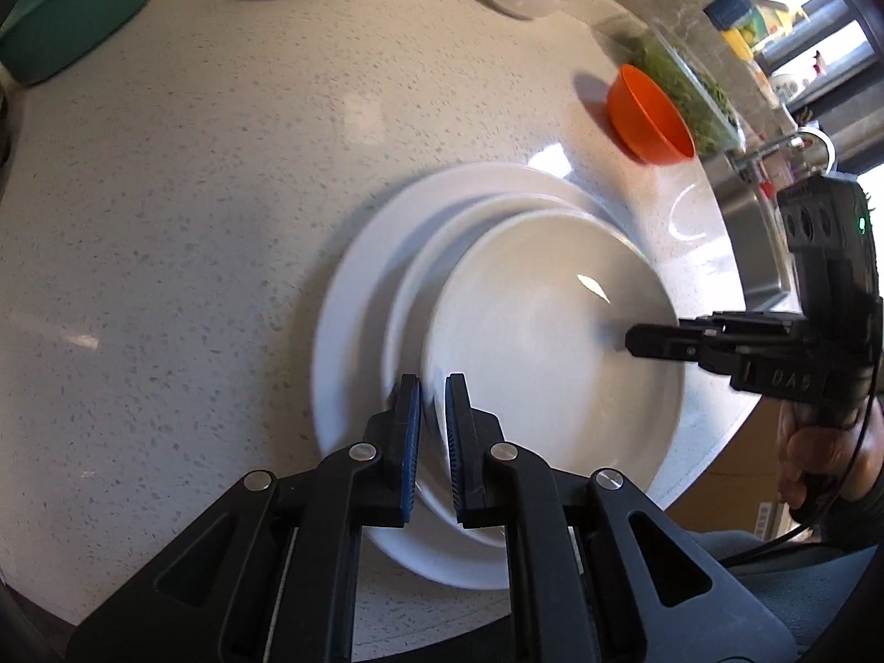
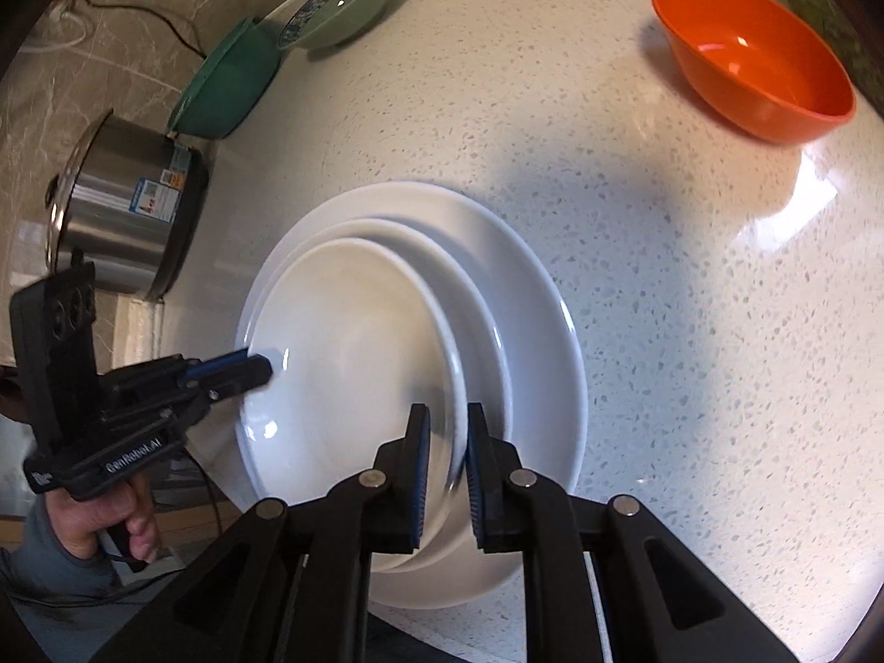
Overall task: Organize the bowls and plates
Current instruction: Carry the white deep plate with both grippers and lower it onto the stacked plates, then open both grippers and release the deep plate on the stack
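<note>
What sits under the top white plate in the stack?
Under the top white plate lie a middle plate and a large bottom plate on the counter; their centres are covered.

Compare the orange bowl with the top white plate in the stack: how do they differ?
The orange bowl is deep and brightly coloured; the top white plate is shallow and white. The bowl stands alone on the countertop, untouched; the plate lies on two larger white plates, with the left gripper and the right gripper at opposite rims. Both are round and look empty.
</note>
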Action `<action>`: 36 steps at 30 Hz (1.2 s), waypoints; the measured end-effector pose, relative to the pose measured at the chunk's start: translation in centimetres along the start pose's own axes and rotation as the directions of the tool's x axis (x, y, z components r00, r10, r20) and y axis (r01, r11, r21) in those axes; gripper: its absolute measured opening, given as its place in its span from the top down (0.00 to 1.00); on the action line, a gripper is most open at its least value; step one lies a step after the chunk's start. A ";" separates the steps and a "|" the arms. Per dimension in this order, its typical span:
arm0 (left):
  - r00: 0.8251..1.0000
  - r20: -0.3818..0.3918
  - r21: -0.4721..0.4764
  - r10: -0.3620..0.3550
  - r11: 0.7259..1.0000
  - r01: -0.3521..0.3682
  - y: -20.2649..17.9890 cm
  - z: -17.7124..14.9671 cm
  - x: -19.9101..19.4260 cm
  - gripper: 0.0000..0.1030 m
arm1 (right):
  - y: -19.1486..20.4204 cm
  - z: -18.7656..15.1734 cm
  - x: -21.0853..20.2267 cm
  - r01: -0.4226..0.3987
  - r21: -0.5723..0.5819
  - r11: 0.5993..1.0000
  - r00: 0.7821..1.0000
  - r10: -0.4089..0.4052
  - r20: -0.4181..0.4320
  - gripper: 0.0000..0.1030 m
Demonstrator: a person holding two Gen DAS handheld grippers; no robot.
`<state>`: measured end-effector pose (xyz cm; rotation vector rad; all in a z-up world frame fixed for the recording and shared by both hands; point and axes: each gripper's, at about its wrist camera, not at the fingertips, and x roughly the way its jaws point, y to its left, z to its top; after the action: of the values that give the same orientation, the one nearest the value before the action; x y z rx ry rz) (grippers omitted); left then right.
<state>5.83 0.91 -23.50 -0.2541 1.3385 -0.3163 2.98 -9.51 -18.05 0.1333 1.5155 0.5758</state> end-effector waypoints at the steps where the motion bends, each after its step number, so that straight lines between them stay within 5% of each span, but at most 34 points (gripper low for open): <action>1: 1.000 0.003 -0.003 -0.001 1.000 0.001 0.0 0.1 -0.1 0.92 | -0.1 -0.1 -0.1 0.012 -0.012 1.000 1.000 -0.012 0.001 0.82; 8: 0.998 0.061 -0.040 -0.028 0.999 0.031 0.8 -0.1 -2.1 0.81 | 1.5 -0.4 -0.1 0.055 -0.078 0.995 0.998 -0.053 0.019 0.53; 10: 0.996 0.082 -0.054 -0.023 0.998 0.027 1.0 0.0 -2.8 0.67 | 1.7 -0.5 0.0 0.054 -0.082 0.995 0.998 -0.052 0.022 0.49; 12: 0.994 0.104 -0.074 -0.031 0.996 0.039 1.4 0.0 -3.7 0.40 | 1.7 -0.6 -0.1 0.049 -0.082 0.995 0.999 -0.047 0.023 0.49; 13: 0.992 0.119 -0.086 -0.034 0.995 0.044 1.6 0.2 -4.1 0.38 | 1.8 -0.7 -0.1 0.050 -0.084 0.995 0.999 -0.048 0.023 0.49; 21: 0.988 0.153 -0.174 0.003 0.984 0.024 3.0 0.6 -5.7 0.38 | 1.6 -0.8 -1.0 0.014 -0.117 0.993 1.000 -0.013 0.016 0.44; 30: 0.983 0.176 -0.292 0.061 0.956 -0.007 1.9 0.4 -5.1 0.38 | 2.0 -0.7 -2.0 0.018 -0.278 0.961 1.000 -0.023 -0.015 0.43; 36: 0.969 0.238 -0.346 0.071 0.938 0.017 1.2 0.4 -6.9 0.38 | 0.7 -0.2 -3.5 -0.053 -0.312 0.948 0.998 0.046 -0.030 0.38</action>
<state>5.00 4.59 -17.62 -0.5525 1.1418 -0.0193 2.75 -10.49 -14.62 -0.0814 1.4263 0.8532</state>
